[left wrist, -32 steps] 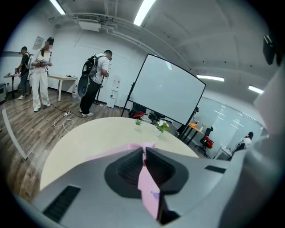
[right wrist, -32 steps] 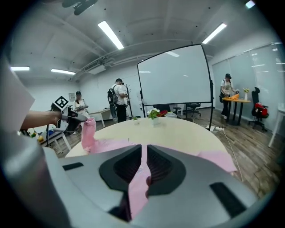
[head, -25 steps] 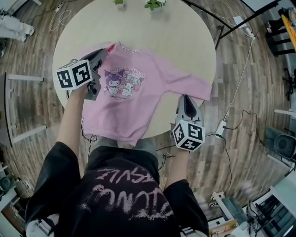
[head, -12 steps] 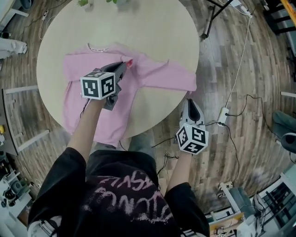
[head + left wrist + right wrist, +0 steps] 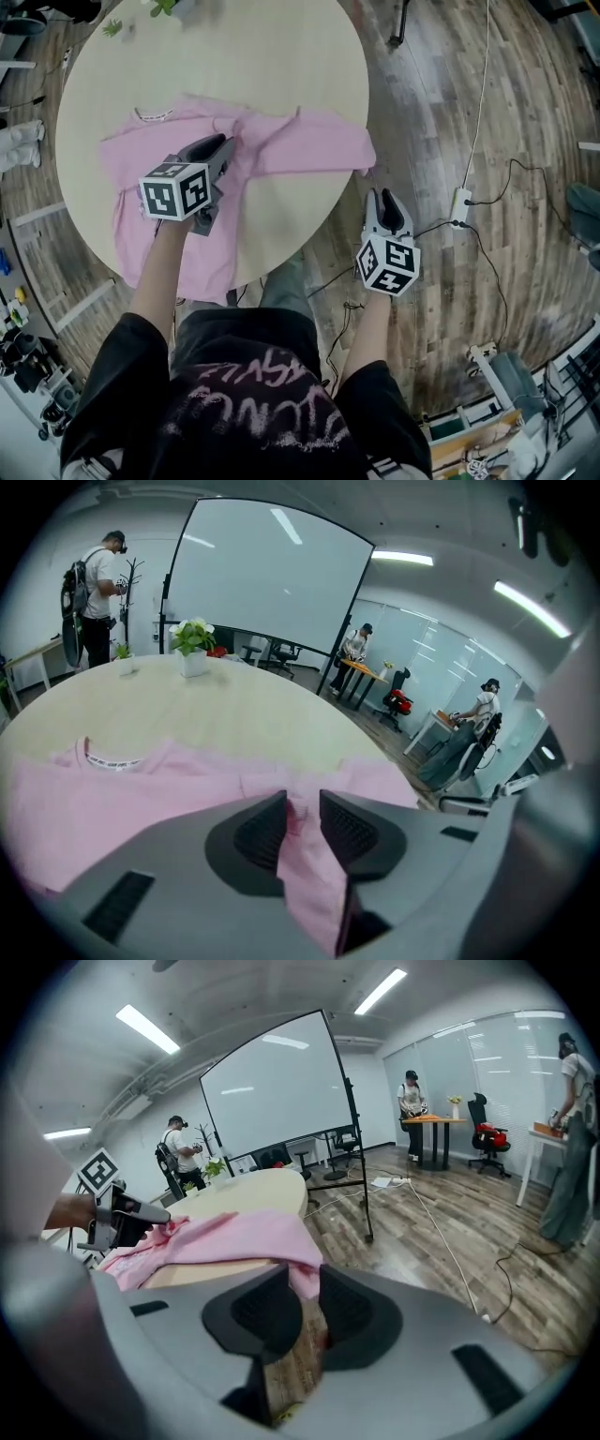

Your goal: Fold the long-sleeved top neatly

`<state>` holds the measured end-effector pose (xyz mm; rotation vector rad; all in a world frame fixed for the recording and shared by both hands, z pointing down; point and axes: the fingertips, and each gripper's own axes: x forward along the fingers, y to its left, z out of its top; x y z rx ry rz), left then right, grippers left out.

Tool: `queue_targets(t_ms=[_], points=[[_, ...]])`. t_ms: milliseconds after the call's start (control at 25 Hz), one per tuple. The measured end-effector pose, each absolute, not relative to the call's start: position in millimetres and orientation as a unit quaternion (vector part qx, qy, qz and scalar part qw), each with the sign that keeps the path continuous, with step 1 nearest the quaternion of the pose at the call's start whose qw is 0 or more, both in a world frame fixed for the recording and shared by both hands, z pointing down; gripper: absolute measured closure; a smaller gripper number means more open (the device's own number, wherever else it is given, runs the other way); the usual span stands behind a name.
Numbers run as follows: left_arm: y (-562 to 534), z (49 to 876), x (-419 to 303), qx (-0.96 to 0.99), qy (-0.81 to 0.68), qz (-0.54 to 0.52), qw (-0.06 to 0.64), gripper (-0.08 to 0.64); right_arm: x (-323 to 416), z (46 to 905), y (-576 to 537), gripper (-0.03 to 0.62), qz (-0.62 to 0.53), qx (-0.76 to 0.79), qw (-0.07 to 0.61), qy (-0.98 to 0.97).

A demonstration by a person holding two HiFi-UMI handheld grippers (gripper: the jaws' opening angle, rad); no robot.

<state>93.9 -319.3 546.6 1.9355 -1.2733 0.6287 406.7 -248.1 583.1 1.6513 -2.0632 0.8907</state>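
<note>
**Pink top on round table, both grippers opening**

The round beige table point(image 5: 272, 56) fills the upper left of the head view. The pink long-sleeved top point(image 5: 309, 145) lies across it. Its neckline is toward the upper left, its lower part reaches the near edge at lower left, and one sleeve stretches right to the table's rim.

The left gripper point(image 5: 225, 144) sits left of centre and points down onto the middle of the garment. In the left gripper view point(image 5: 302, 822) its jaws are opening, with a loose fold of the pink cloth lying between the pads.

The right gripper point(image 5: 386, 195) is just right of centre, off the table and over the wooden plank floor point(image 5: 525, 112). It sits just below the end of that sleeve. In the right gripper view point(image 5: 309, 1302) its jaws are opening. The hanging end of the sleeve shows at their tips, and bare floor shows through the gap.

A white power strip point(image 5: 461, 200) lies on the floor further right.
</note>
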Motion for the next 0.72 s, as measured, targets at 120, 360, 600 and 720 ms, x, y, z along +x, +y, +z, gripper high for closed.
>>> queue_targets(t_ms=[120,360,600,720], points=[[-324.9,535.9,102.7,0.766,-0.489,0.236,0.345,0.429,409.4,605.1,-252.4,0.471,0.328,0.579,0.17,-0.727],[-336.6,520.2,116.3,0.787,-0.485,0.227,0.306,0.43,398.6,656.4,-266.4,0.42,0.36,0.543,0.155,-0.742],[-340.7,519.6,119.2,0.795,-0.48,0.242,0.28,0.43,380.1,686.8,-286.1,0.423,0.367,0.53,0.136,-0.752],[-343.3,519.7,118.5,0.795,-0.481,0.242,0.278,0.431,389.3,689.2,-298.2,0.532,0.357,0.552,0.137,-0.741]])
